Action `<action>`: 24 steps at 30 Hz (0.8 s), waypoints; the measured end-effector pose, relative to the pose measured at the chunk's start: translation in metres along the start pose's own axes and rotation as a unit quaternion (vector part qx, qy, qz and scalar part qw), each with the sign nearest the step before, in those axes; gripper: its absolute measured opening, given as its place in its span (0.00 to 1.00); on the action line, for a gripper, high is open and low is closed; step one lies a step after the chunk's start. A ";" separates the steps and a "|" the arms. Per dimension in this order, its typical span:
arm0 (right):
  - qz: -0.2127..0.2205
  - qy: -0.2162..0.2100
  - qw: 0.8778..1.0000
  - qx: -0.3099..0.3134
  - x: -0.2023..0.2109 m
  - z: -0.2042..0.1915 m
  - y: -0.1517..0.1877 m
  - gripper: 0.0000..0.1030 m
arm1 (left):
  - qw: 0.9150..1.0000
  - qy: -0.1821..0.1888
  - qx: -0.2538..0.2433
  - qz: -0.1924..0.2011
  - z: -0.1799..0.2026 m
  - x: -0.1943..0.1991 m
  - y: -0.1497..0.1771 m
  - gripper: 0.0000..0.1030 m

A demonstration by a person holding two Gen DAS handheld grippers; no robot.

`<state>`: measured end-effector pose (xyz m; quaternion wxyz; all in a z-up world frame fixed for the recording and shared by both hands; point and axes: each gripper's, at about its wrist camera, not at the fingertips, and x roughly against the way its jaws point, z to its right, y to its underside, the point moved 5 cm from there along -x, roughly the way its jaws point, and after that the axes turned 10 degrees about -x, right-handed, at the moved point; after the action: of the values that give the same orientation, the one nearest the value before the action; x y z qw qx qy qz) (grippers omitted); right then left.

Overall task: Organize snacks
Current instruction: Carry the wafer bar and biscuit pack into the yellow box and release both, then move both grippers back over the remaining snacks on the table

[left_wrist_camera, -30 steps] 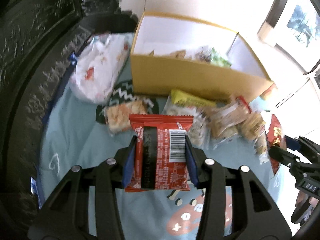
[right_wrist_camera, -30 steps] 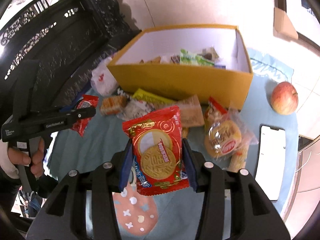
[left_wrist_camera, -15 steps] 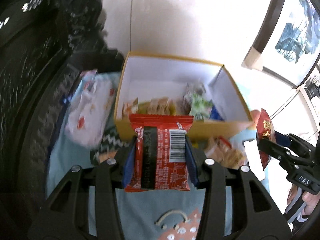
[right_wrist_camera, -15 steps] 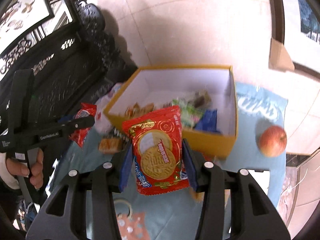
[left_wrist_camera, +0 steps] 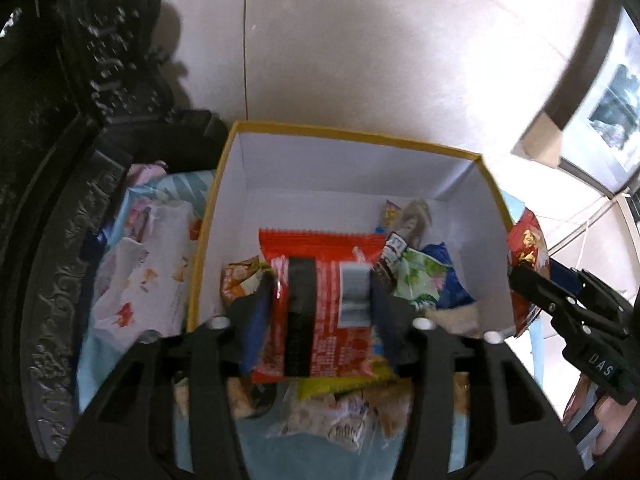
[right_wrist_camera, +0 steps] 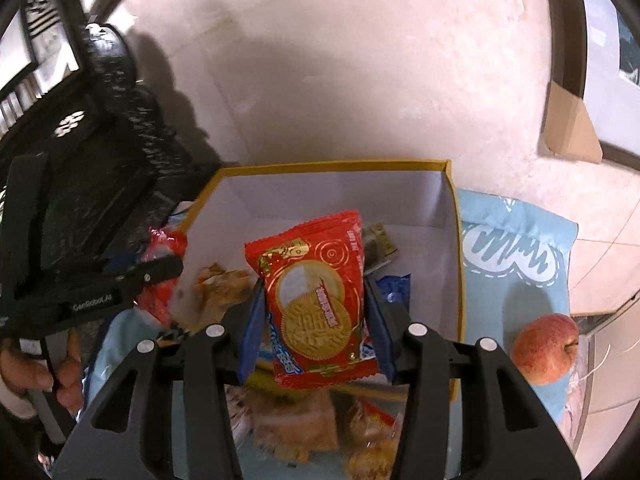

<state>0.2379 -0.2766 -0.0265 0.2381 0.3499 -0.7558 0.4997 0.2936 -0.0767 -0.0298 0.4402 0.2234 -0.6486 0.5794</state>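
Pale wall behind, yellow box point(left_wrist_camera: 208, 216) below both hand-held grippers.
My left hand-held gripper point(left_wrist_camera: 320, 300), just opening, has its red packet point(left_wrist_camera: 320, 320) loose between the pads; my right one point(right_wrist_camera: 312, 316) clamps a biscuit packet point(right_wrist_camera: 316, 300) over the box.

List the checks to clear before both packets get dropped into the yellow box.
1. Left gripper aimed into the yellow box: ok.
2. Left jaws have just been opening, red barcode packet between them; released: cannot tell.
3. Right gripper shut on biscuit packet: ok.
4. Biscuit packet past the box's wall: cannot tell.
5. Bare box floor for both: ok.
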 end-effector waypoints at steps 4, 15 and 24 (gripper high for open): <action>0.002 0.032 0.999 -0.039 -0.014 0.017 -0.002 0.66 | 0.999 -0.031 0.008 -0.005 -0.007 -0.012 -0.001 0.89; 0.001 0.016 0.999 -0.036 0.028 0.029 0.041 0.67 | 0.999 -0.033 0.042 -0.009 -0.034 0.016 0.044 0.89; -0.024 0.031 0.998 -0.054 0.050 0.044 0.096 0.67 | 0.997 -0.050 0.056 -0.034 -0.047 0.029 0.095 0.89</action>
<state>0.1319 -0.3075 -0.0649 0.2923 0.3387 -0.7654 0.4626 0.2178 -0.0038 -0.0612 0.4132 0.2986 -0.6283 0.5877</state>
